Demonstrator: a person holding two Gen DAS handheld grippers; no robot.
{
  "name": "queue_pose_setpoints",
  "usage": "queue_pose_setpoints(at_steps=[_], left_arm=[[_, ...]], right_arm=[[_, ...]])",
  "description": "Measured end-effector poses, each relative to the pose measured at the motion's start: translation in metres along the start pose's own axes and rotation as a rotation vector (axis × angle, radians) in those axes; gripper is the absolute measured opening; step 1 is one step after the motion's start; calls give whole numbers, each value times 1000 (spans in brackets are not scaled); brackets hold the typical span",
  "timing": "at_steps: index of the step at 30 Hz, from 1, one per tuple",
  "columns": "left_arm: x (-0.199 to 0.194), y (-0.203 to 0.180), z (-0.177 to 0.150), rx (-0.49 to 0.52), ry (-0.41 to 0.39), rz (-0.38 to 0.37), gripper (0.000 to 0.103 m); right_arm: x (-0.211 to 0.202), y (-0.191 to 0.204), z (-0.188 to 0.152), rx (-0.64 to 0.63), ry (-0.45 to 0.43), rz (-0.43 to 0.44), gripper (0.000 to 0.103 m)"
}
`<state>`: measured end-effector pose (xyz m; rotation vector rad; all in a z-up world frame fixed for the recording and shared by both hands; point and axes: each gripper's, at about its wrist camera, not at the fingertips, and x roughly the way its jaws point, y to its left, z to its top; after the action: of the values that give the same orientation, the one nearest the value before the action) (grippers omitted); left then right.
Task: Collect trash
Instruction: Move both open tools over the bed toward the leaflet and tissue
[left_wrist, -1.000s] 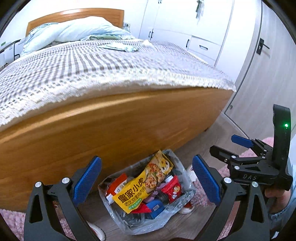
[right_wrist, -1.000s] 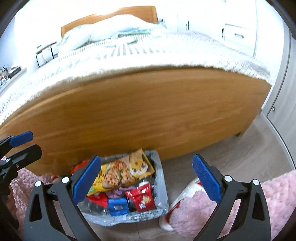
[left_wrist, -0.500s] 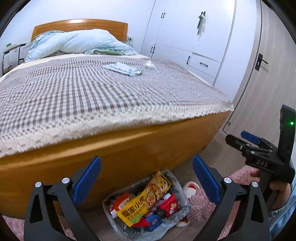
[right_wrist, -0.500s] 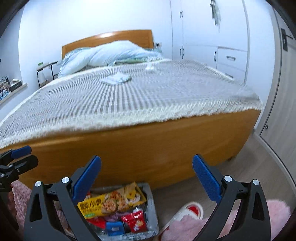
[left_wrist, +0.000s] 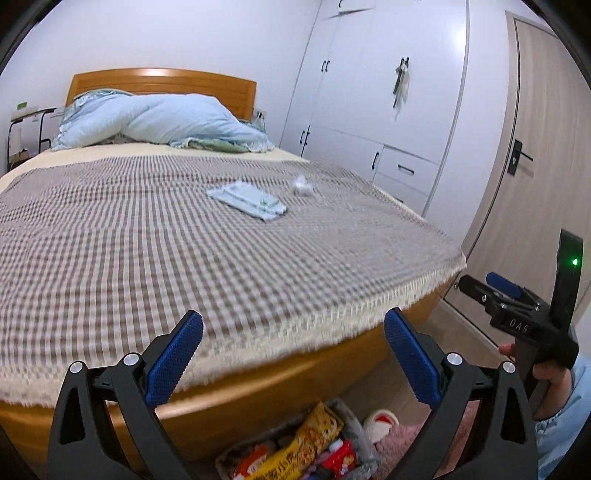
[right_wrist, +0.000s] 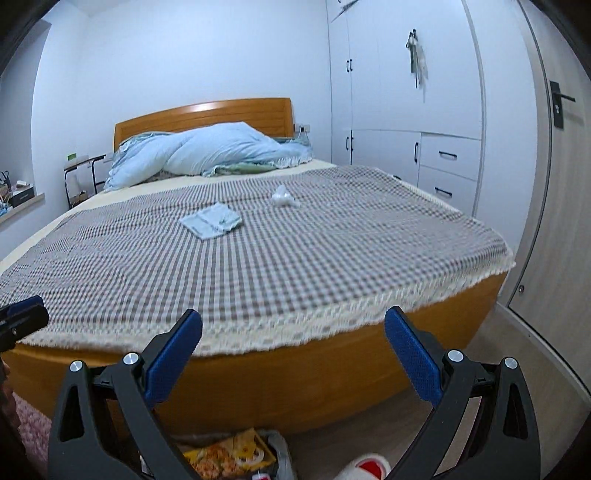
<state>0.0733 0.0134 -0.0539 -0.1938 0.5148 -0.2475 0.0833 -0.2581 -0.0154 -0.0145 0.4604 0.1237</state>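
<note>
A flat pale-blue packet (left_wrist: 246, 200) and a crumpled white wad (left_wrist: 302, 185) lie on the checked bedspread, far ahead of both grippers; they also show in the right wrist view as packet (right_wrist: 212, 220) and wad (right_wrist: 281, 196). A clear trash bag (left_wrist: 306, 454) full of snack wrappers sits on the floor at the bed's foot, also in the right wrist view (right_wrist: 236, 456). My left gripper (left_wrist: 293, 358) is open and empty above the bag. My right gripper (right_wrist: 293, 358) is open and empty; it shows at the left view's right edge (left_wrist: 491, 288).
The wooden bed frame (right_wrist: 295, 384) fills the foreground. A blue duvet (right_wrist: 214, 151) lies at the headboard. White wardrobes (right_wrist: 406, 110) and a door (left_wrist: 535, 166) stand on the right. A slipper (left_wrist: 380, 424) and a pink rug (left_wrist: 402, 439) lie beside the bag.
Both grippers have risen and tilted up from the trash bag on the floor, so the top of the bed with the packet and wad is in view. Both stay open.
</note>
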Motion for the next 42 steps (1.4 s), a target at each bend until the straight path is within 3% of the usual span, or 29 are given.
queue_pose_setpoints(at_steps=[12,19,29,42], left_arm=[[34,5,51,-31,-28,-59,95],[70,15,73,-80,12,-97,95],[143,47,100,-287,125,-203,95],[248,92,128,-501,201,-221,95]], right_arm=[[43,-5,31,-39,-30,-60,95],[74,-10,46,-64,-38,-89,95],[118,-6,68,-168,-39,-120,95],[183,-5,82,-270,-9,-145,95]])
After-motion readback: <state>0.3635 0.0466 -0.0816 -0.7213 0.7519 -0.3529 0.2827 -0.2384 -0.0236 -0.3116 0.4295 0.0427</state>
